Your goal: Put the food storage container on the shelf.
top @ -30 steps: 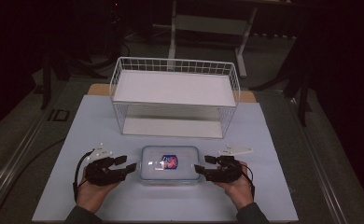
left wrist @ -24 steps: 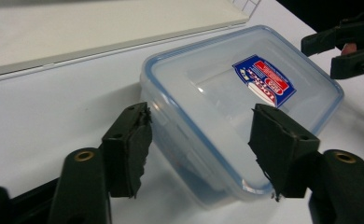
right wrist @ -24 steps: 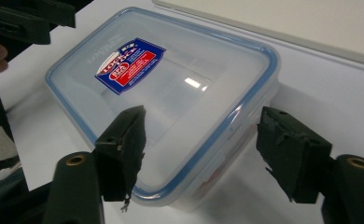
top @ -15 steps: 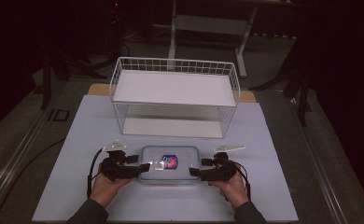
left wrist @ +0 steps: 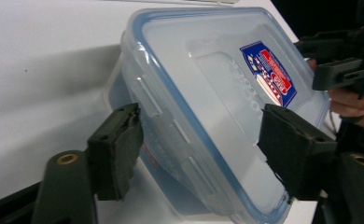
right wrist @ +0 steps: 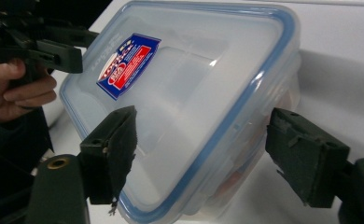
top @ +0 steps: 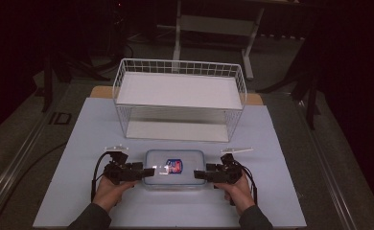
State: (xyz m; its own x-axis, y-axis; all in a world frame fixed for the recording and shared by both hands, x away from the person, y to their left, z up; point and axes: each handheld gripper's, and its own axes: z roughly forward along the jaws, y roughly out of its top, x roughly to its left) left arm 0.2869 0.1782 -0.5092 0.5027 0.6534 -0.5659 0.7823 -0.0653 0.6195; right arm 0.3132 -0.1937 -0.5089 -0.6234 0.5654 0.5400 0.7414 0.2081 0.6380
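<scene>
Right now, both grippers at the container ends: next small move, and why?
Probably close both sets of jaws. The left gripper and right gripper each straddle a short end of the lidded plastic container with jaws open, one above the lid, one beside the wall, so neither grips yet.

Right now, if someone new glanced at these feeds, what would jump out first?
The clear plastic food box with a blue-sealed lid and a red-and-blue sticker, lying at the near middle of the pale table mat. The left gripper and right gripper flank its two short ends, jaws open astride the rim. Behind stands a white wire two-tier rack.
</scene>
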